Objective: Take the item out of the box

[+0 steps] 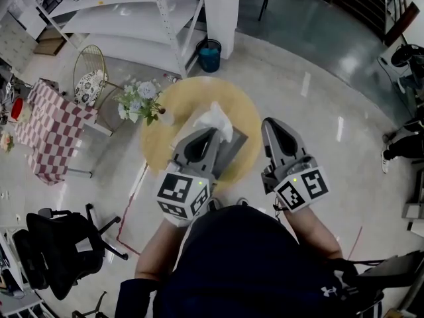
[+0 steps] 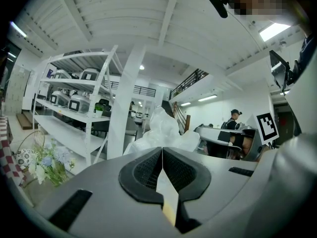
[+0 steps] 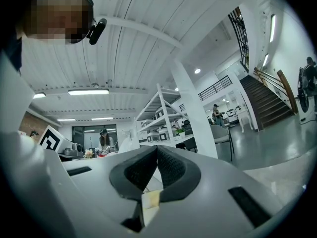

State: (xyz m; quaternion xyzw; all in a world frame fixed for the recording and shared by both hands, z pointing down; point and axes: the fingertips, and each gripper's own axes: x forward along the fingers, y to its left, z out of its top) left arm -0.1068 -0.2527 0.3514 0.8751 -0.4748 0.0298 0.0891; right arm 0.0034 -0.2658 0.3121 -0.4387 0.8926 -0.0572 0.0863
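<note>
Protruding crumpled white item (image 1: 214, 119) above box (image 1: 235, 142)

Box mostly covered, item base hidden.
Grey box (image 1: 233, 144) largely under left gripper (image 1: 209, 136); lower part of white item (image 2: 161, 130) behind closed jaws in left gripper view; near rim of round table (image 1: 185, 98) masked too.

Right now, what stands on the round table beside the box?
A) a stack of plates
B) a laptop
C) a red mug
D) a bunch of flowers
D: a bunch of flowers stands at the left edge of the round table, beside the grey box.
</note>
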